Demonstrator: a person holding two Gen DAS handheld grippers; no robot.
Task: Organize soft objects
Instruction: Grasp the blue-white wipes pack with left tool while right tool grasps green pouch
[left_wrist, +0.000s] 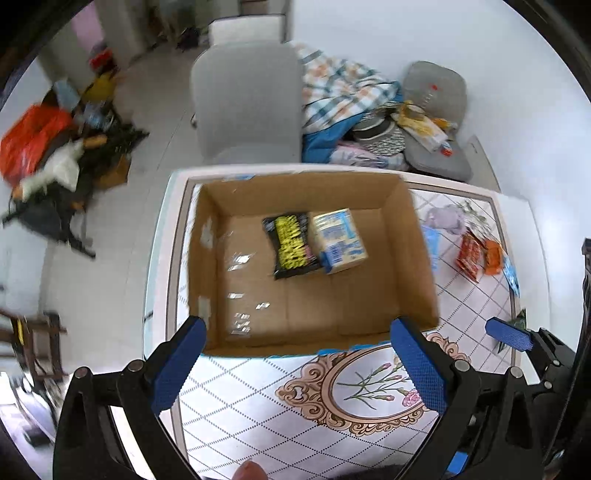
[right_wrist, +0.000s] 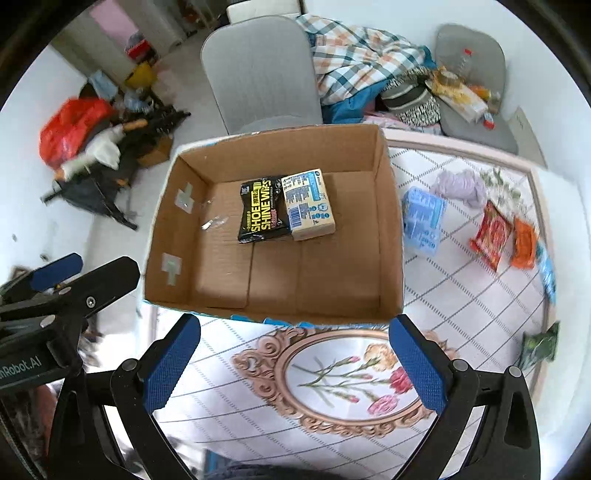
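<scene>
An open brown cardboard box (right_wrist: 273, 229) is seen on the worktop (right_wrist: 258, 424), which is covered by a white diamond-patterned cloth with a floral oval medallion. Inside the box, toward its far side, a black packet printed "SHOE SHINE WIPES" in yellow (right_wrist: 263, 209) is laid flat, and a cream pack with a blue label and barcode (right_wrist: 308, 204) is set touching its right edge. Strips of clear tape are seen on the box floor and left wall.

Outside the box, to its right on the worktop, a light blue soft pack (right_wrist: 423, 220) is placed just beside the box wall. Farther right, a crumpled lilac cloth (right_wrist: 460, 187), a red packet (right_wrist: 492, 235), an orange packet (right_wrist: 524, 243) and a green packet (right_wrist: 540, 345) near the worktop edge are found.

The left hand-held gripper (left_wrist: 299, 363) is held with its blue-padded fingers spread wide at the near rim of the box, nothing between them. The right hand-held gripper (right_wrist: 294, 360) is likewise held wide apart and empty above the medallion.

Beyond the worktop, a grey chair (right_wrist: 260, 74) is seen.
</scene>
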